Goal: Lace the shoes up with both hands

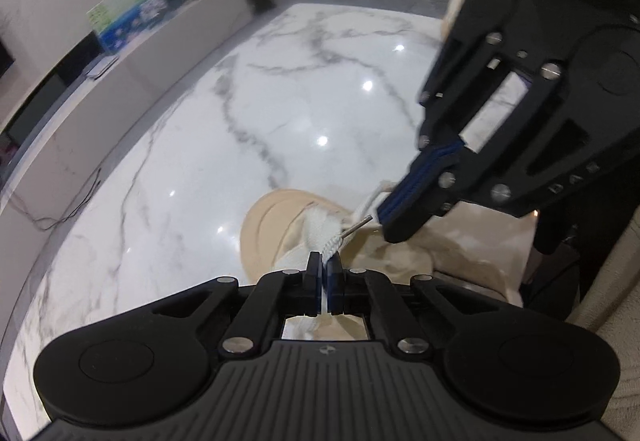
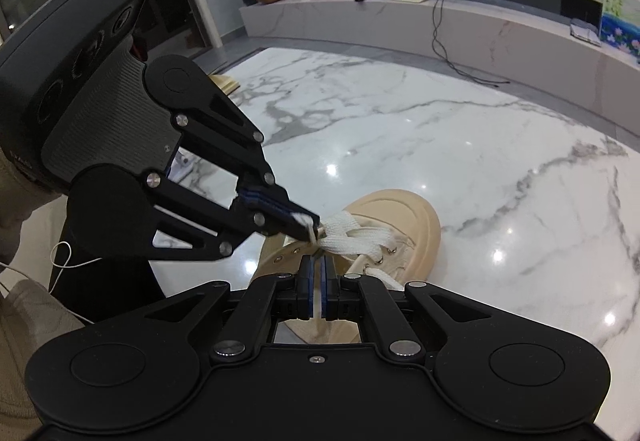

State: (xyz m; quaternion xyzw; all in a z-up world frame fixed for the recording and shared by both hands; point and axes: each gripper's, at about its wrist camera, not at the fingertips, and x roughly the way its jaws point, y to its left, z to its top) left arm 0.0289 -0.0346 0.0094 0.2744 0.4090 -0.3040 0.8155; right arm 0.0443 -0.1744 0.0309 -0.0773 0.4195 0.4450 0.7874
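Your left gripper [image 1: 323, 261] has its blue-padded jaws pinched together on the white shoelace [image 1: 331, 241]; the woven lace rises out from between the pads and runs forward toward the shoe's tongue; in the right wrist view the same left gripper [image 2: 314, 229] comes in from the left side, its tips clamped on a white bit of lace right at the crossing over the eyelets.

Your right gripper [image 2: 319, 265] is drawn narrow, only a thin slit between the pads; a pale strip shows in that slit, but you cannot tell from this view whether it is the lace or the shoe behind; seen from the left wrist, the right gripper [image 1: 382, 217] angles down from the upper right, with a loop of white lace and the metal aglet [image 1: 360, 223] sticking out beside its tips.

The beige canvas shoe [image 2: 400, 217] sits just ahead of and beneath both sets of tips, toe cap pointing away from you; its metal eyelets [image 2: 394, 249] lie to the right of the right gripper's tips; the shoe rests on the white marble table [image 2: 500, 161], which spreads beyond the tips.
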